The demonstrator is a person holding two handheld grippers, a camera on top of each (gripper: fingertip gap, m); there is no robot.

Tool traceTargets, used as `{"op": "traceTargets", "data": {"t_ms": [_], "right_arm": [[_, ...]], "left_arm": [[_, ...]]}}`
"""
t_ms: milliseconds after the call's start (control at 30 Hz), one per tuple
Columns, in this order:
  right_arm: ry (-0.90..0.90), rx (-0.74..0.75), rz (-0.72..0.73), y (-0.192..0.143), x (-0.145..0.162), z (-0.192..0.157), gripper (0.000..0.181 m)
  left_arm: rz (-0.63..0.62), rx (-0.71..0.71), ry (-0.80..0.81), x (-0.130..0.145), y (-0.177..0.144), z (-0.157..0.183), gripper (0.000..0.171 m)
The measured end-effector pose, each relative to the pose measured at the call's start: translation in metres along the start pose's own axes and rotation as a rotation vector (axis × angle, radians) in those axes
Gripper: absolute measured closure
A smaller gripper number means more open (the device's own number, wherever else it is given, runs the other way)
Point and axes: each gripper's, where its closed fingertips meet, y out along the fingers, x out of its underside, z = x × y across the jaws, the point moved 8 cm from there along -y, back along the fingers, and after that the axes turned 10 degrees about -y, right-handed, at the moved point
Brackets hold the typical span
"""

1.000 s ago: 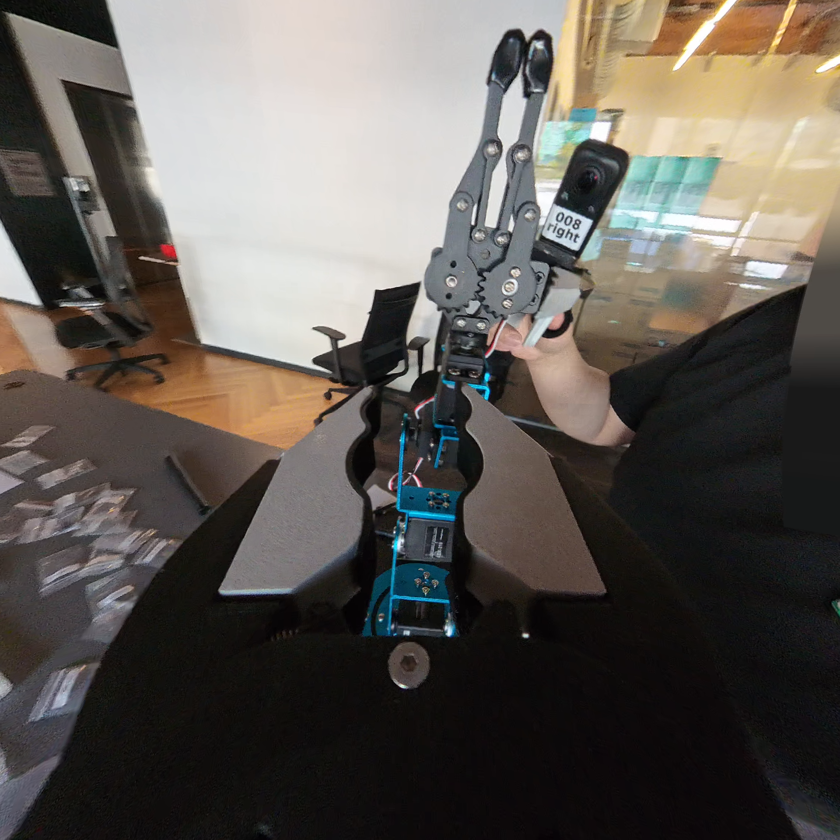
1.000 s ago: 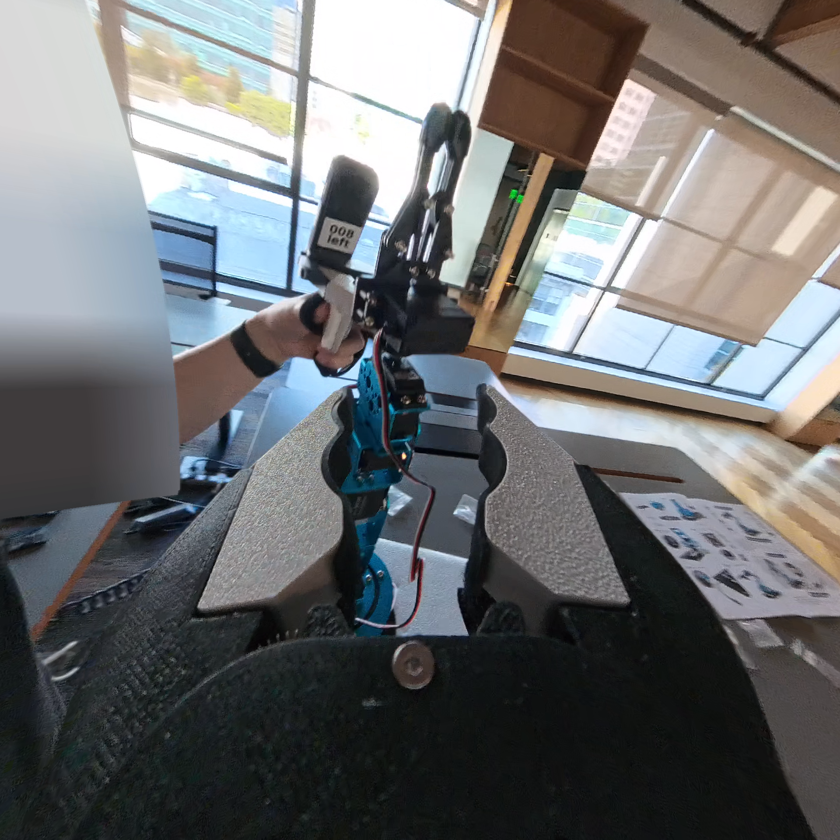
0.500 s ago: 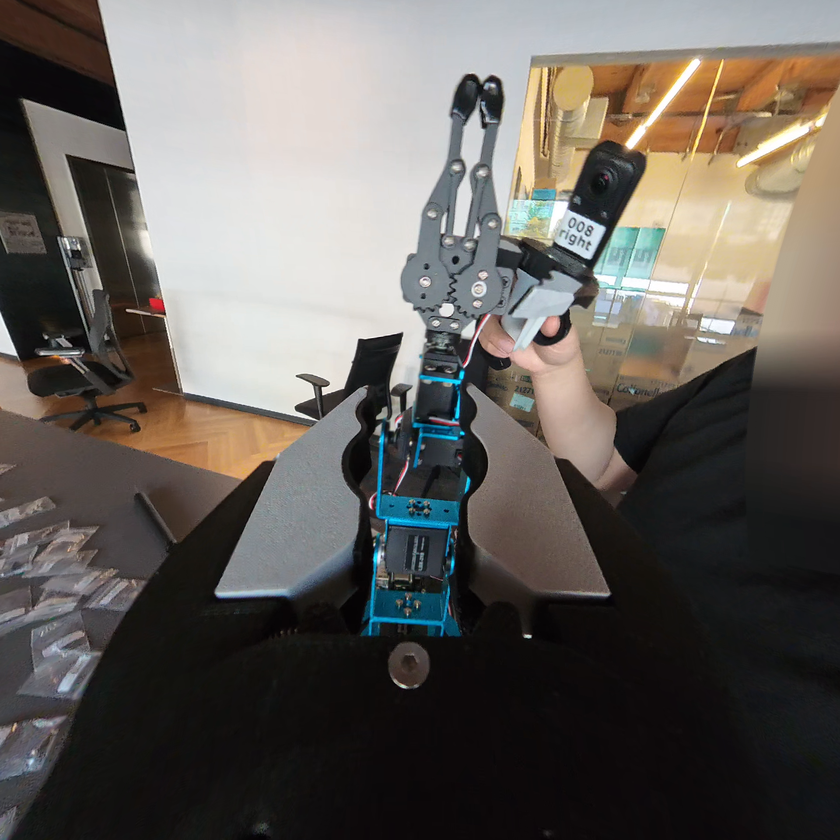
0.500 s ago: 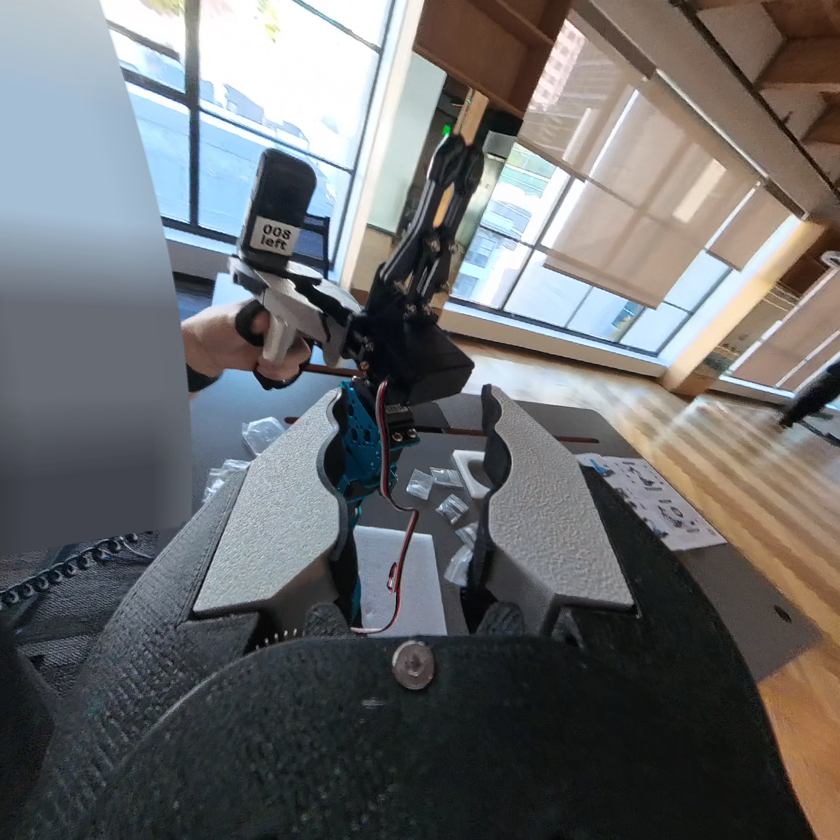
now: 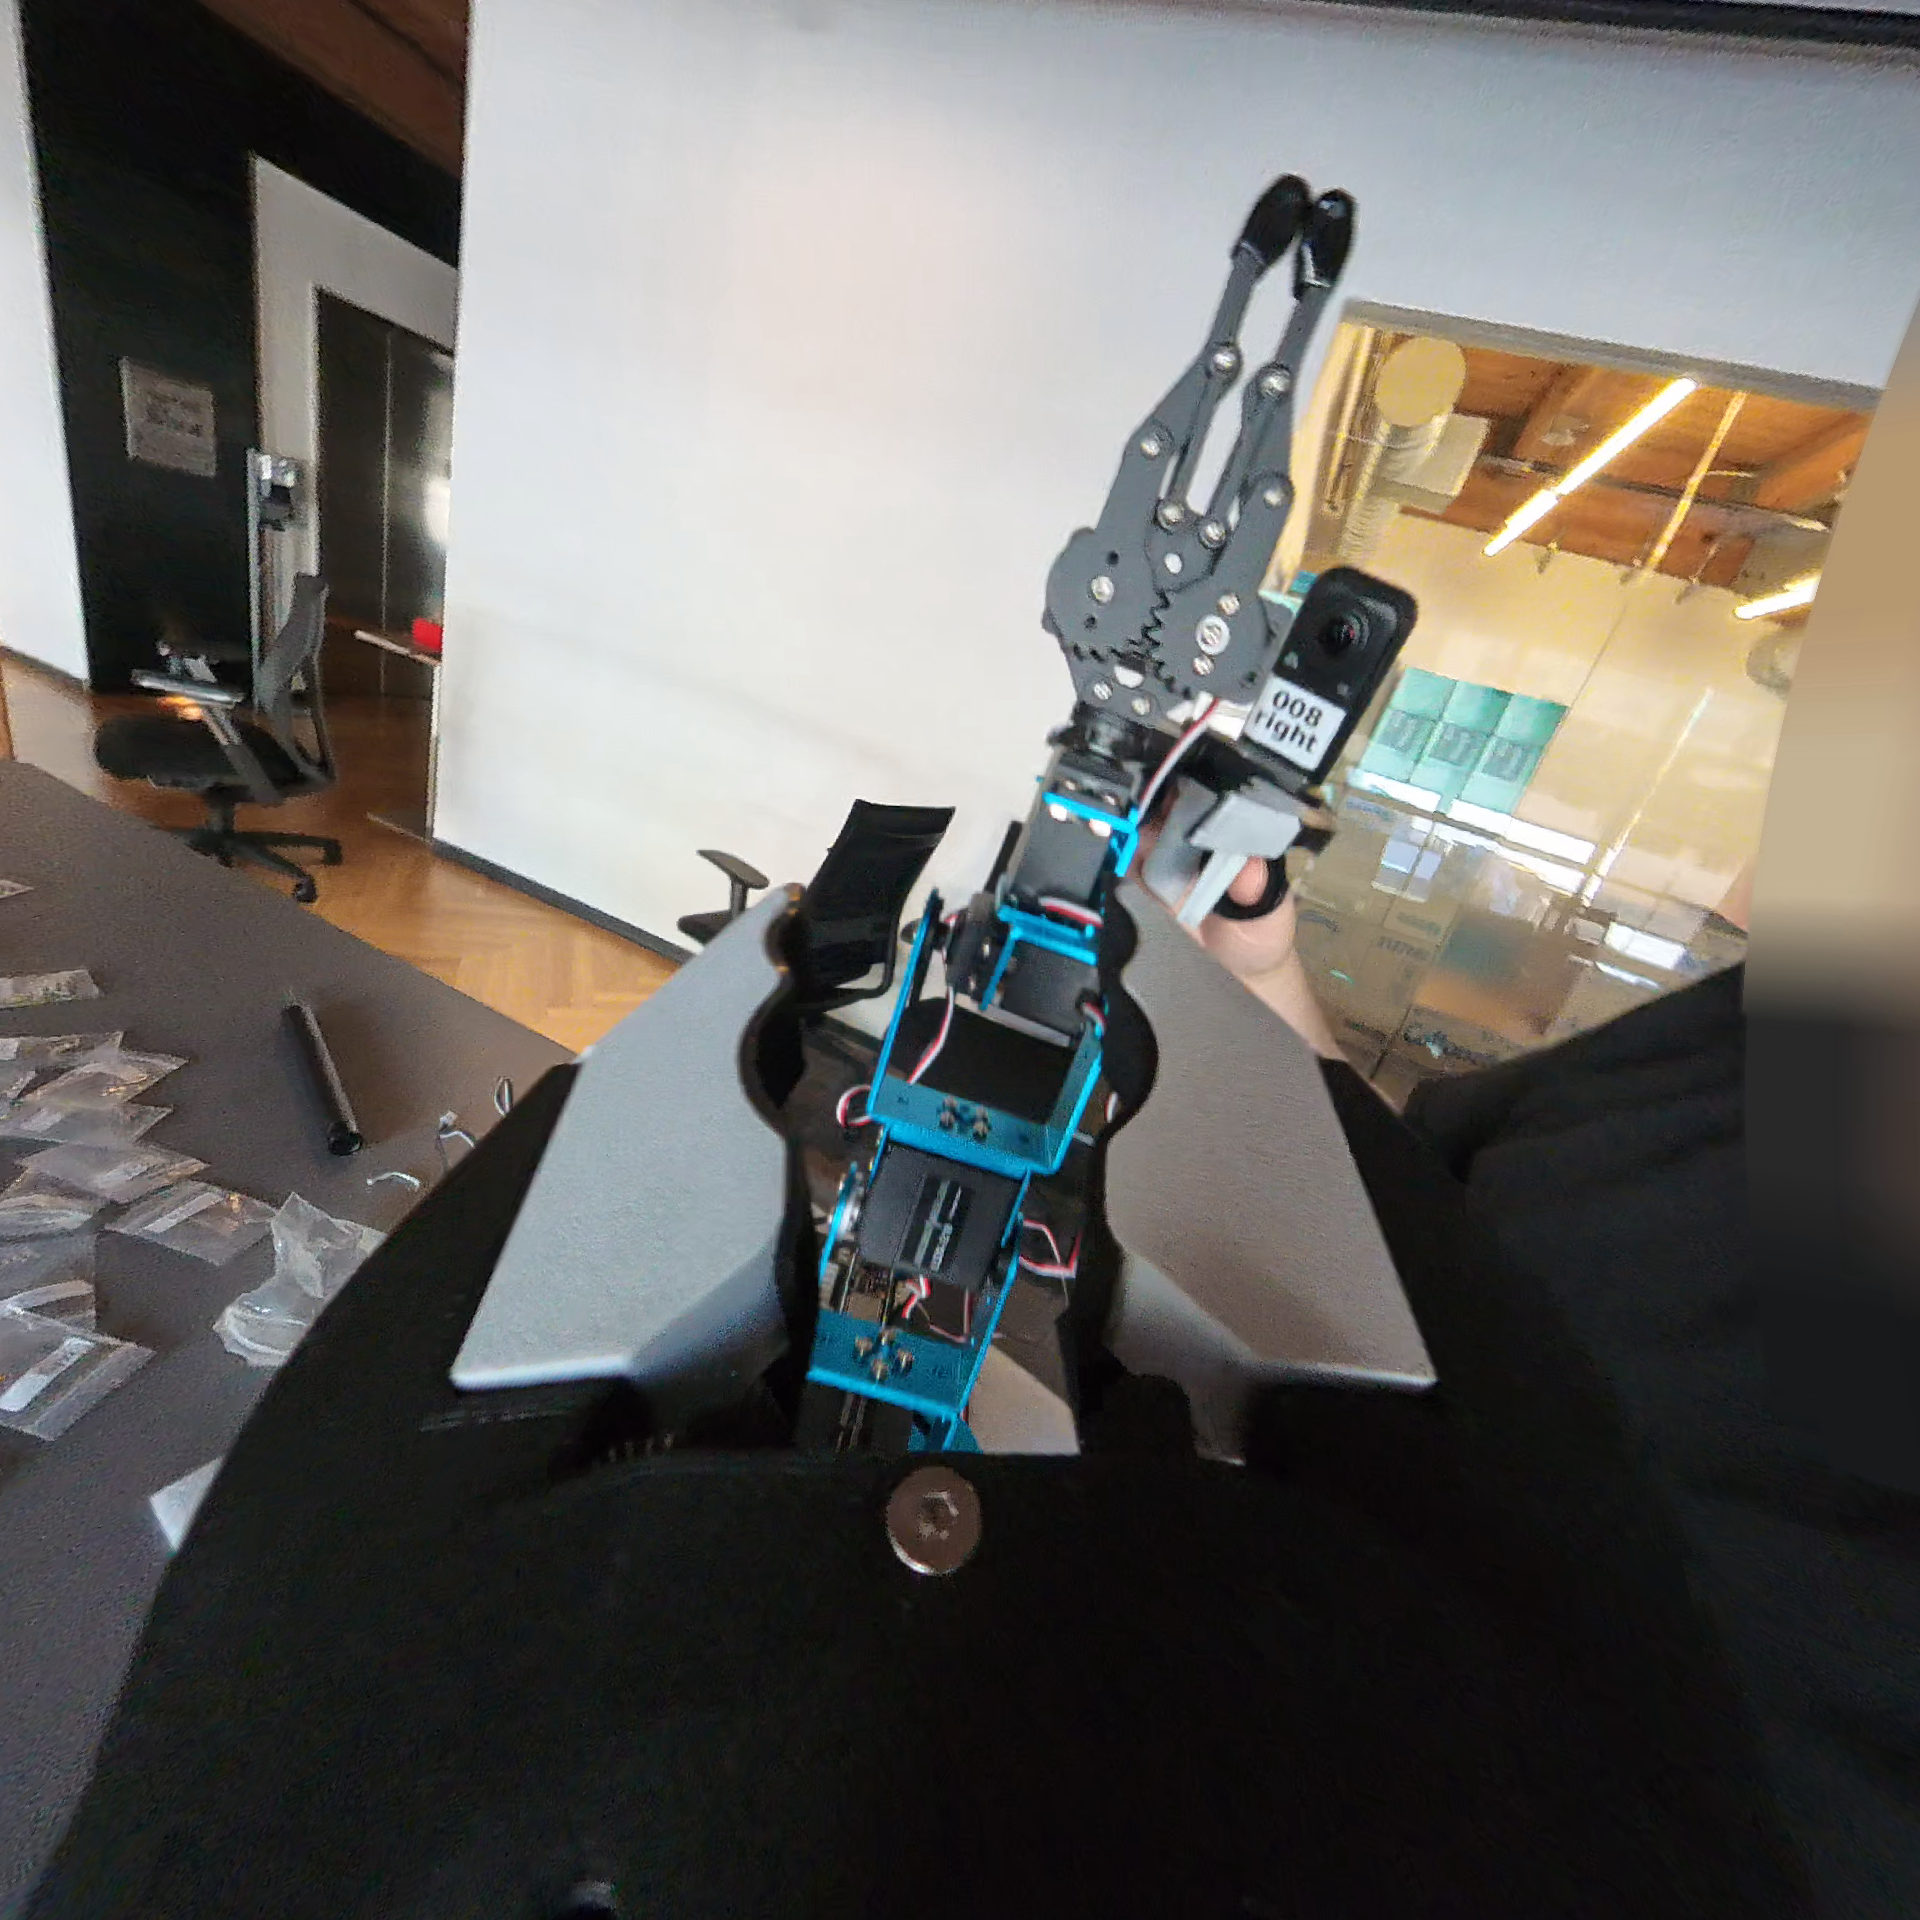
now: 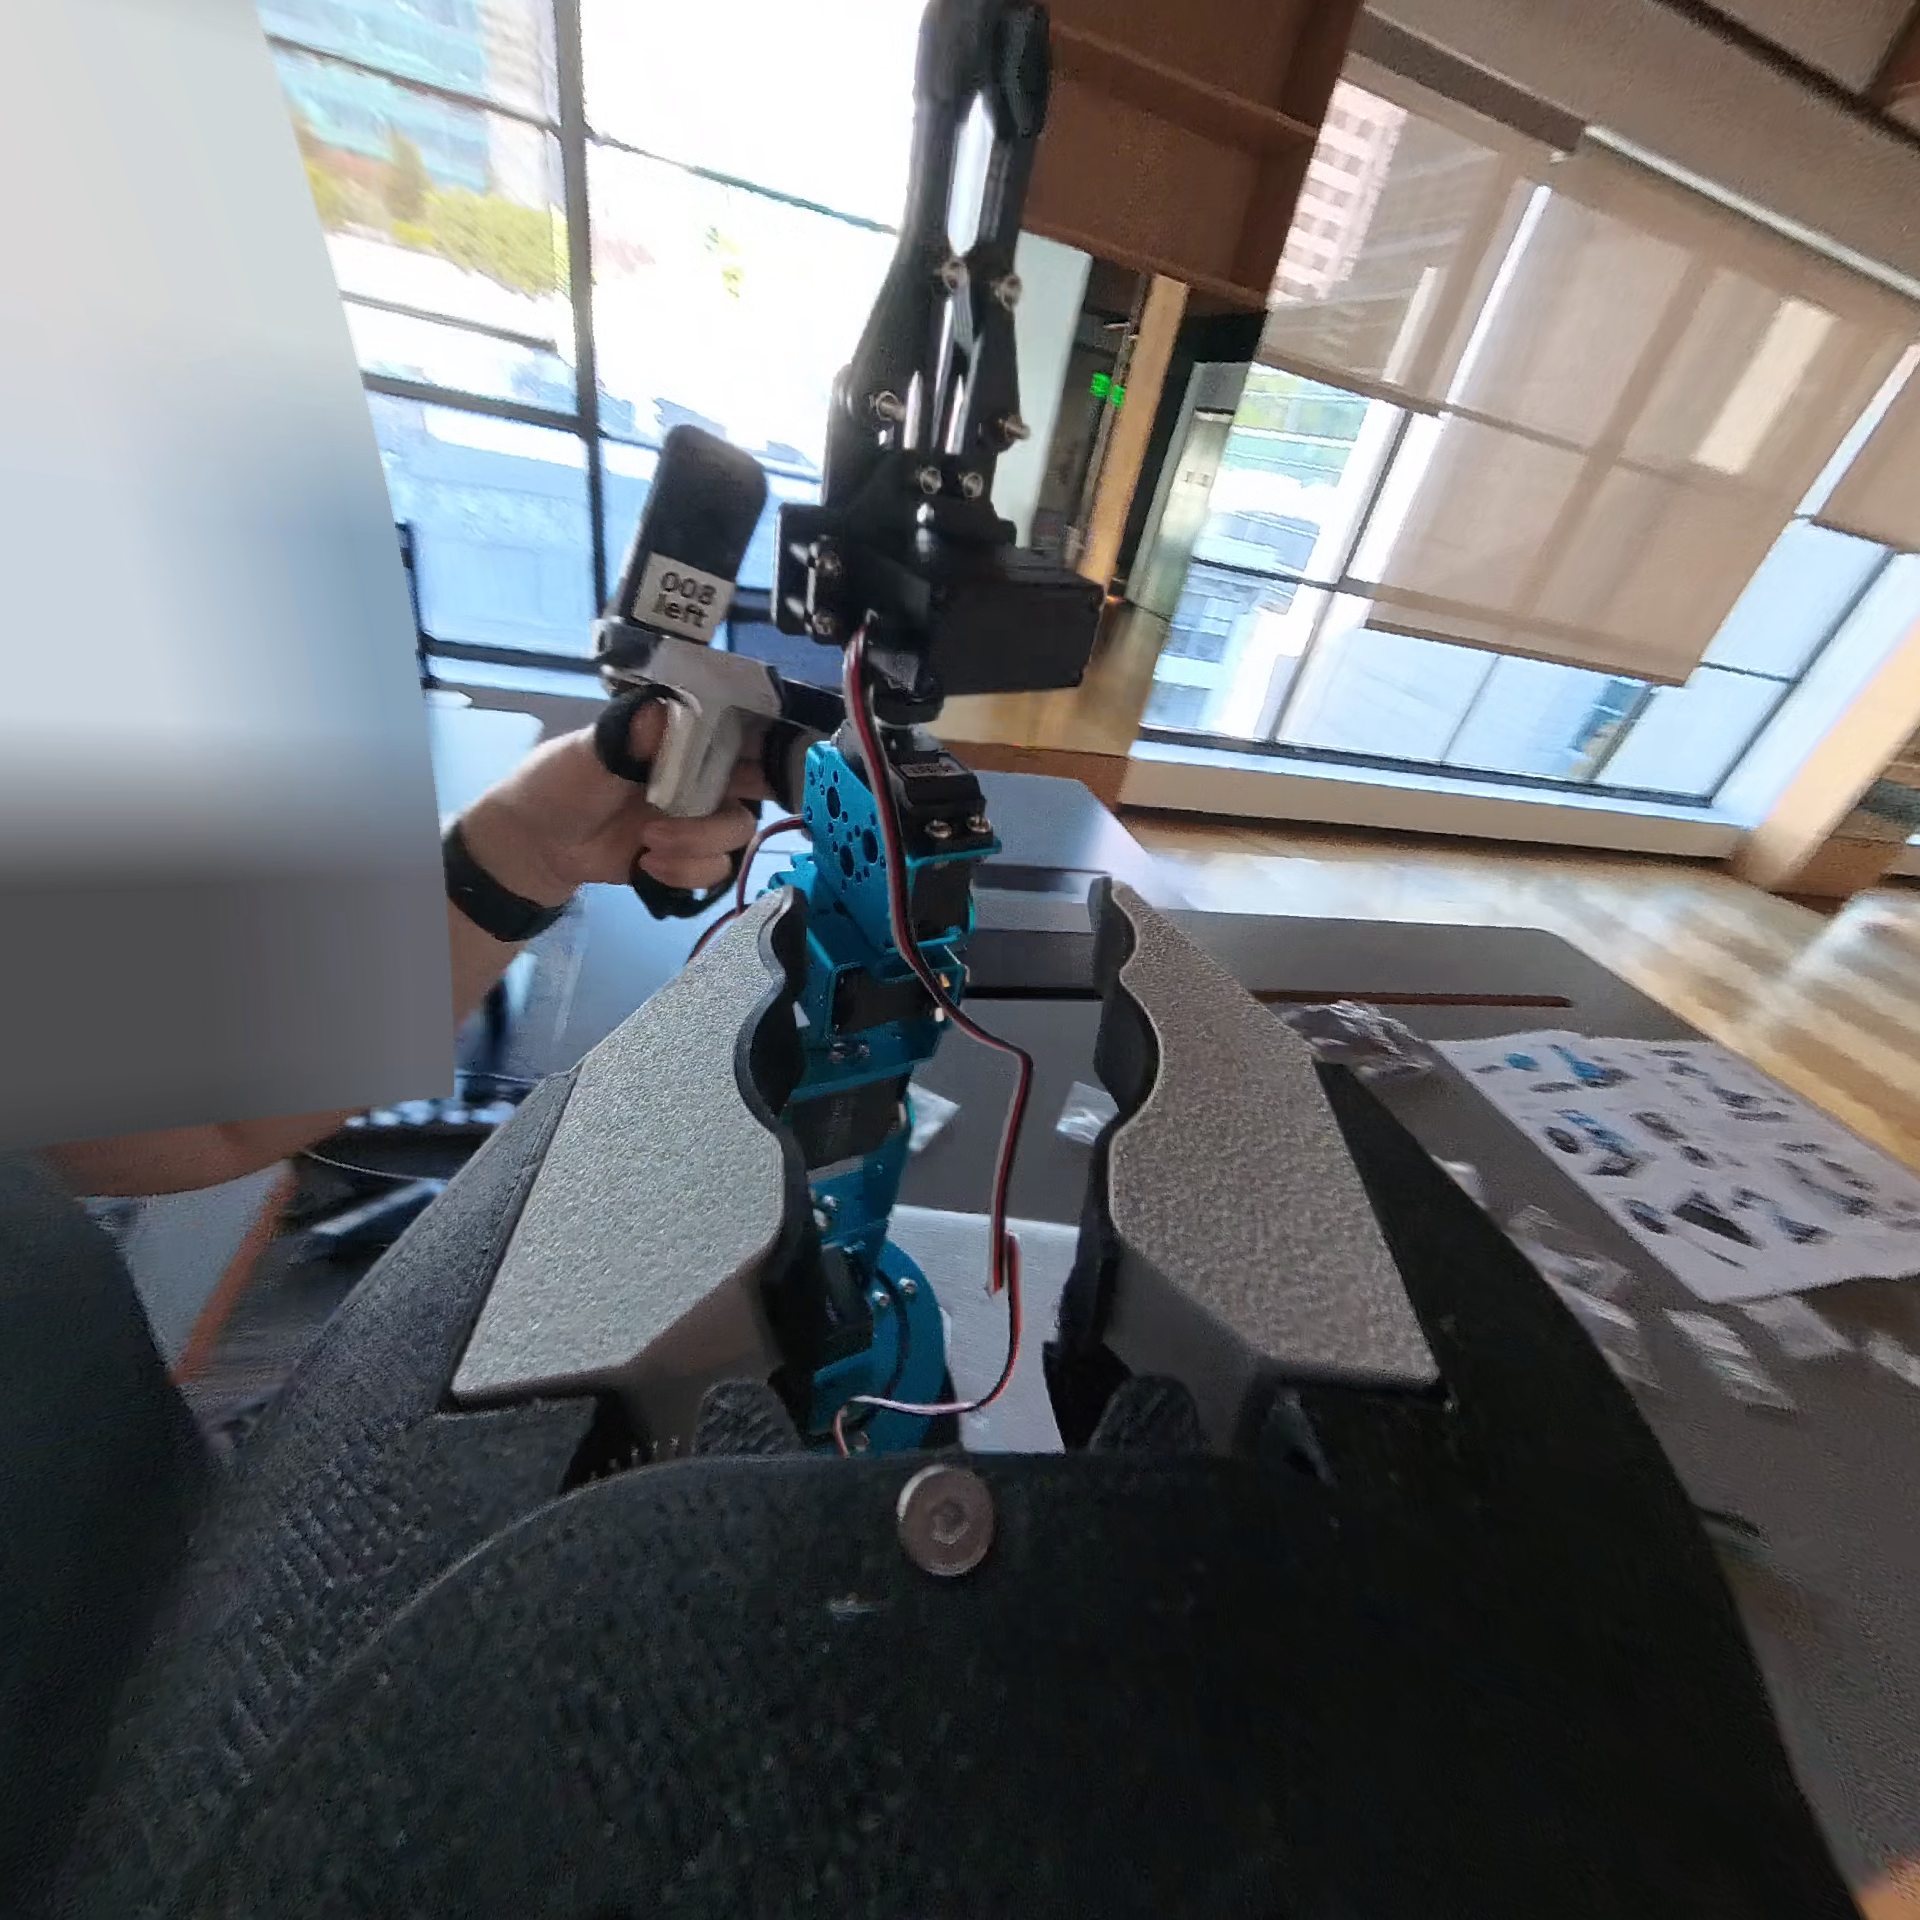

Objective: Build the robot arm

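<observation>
Gripping blue toy arm (image 5: 966, 1122): left tool (image 5: 951, 997) clamped, right tool (image 6: 940, 966) parted.

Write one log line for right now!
left gripper: around blue robot arm, grip unclear | right gripper: open, around it | claw: shut

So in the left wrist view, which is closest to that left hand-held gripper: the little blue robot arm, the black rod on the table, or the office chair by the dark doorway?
1. Blue robot arm: between the left hand-held gripper fingers, nearest.
2. Black rod: on the dark table, left.
3. Office chair: far left, by the doorway, farthest.
</observation>
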Motion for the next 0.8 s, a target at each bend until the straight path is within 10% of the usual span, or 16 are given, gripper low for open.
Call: {"op": "traceTargets", "data": {"t_ms": [500, 800], "right_arm": [[-0.022, -0.163, 0.092, 0.026, -0.008, 0.011, 0.122], [-0.583, -0.081, -0.048, 0.022, -0.051, 0.007, 0.139]], "left_arm": [[-0.317, -0.123, 0.358, -0.015, 0.063, 0.04, 0.127], [-0.323, -0.061, 0.312, -0.002, 0.068, 0.035, 0.146]]}}
